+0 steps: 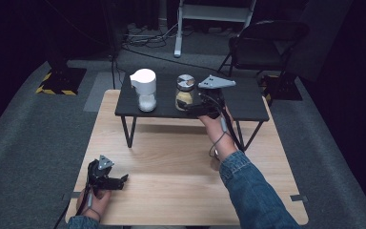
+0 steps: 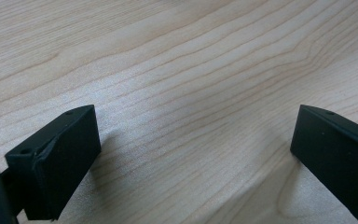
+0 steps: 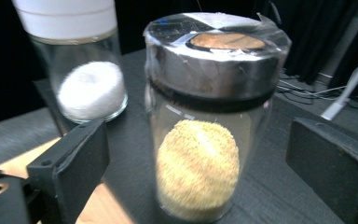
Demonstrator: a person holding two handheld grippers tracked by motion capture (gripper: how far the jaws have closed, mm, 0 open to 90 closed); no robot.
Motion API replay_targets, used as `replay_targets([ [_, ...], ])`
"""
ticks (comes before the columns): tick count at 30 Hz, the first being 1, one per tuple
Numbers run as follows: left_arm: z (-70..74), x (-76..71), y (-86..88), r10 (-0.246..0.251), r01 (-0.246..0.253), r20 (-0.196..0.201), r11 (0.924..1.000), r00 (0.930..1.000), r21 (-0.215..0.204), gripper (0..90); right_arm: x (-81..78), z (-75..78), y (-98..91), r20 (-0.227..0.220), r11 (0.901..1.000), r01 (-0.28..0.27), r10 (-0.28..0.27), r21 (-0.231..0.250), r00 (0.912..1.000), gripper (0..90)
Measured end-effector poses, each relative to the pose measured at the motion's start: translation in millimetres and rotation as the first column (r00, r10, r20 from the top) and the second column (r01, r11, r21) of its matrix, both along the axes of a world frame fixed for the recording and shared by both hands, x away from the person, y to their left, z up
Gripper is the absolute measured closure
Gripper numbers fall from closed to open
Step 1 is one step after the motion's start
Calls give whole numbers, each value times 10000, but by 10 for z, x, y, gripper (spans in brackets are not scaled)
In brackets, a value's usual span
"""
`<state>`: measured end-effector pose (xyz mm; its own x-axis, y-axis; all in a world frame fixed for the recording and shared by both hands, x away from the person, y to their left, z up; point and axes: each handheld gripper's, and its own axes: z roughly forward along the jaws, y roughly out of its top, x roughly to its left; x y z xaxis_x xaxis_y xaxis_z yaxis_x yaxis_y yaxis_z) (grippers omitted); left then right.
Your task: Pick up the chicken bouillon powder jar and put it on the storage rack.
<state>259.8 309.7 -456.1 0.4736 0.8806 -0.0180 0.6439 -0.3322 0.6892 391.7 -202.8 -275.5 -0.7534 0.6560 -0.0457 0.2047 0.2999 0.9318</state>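
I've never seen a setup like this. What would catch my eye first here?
Probably the two glass jars on the small black shelf that stands on the wooden table: one with a white lid and white powder, one with a silver lid and yellow grains. The right hand-held gripper has its jaws open either side of the yellow jar, while the left hand-held gripper rests open near the table's front edge.

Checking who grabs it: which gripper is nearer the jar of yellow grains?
Right. The right gripper has its open jaws either side of the jar of yellow grains; the left gripper rests far away on the wooden table.
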Motion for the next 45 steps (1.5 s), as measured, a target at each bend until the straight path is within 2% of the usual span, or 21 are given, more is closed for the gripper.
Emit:
replay_targets([
  [14, -3, -6, 0, -6, 6, 23, 10000, 10000, 12, 14, -302, -56, -456, 173, 9990, 36, -44, 442, 9998, 45],
  [20, -3, -6, 0, -5, 5, 24, 10000, 10000, 12, 14, -436, -62, -616, 355, 9991, 36, -51, 411, 9994, 46],
  [27, -3, -6, 0, -5, 5, 24, 10000, 10000, 13, 14, -584, -107, -810, 524, 9973, 121, -158, 718, 9985, 46],
  [36, -3, -6, 0, -5, 5, 24, 10000, 10000, 10, 14, -723, -176, -972, 582, 9967, 167, -214, 795, 9981, 45],
  [45, -3, -6, 0, -4, 4, 23, 10000, 10000, 10, 14, -899, -242, -1072, 842, 9981, 271, -317, 552, 9959, 45],
])
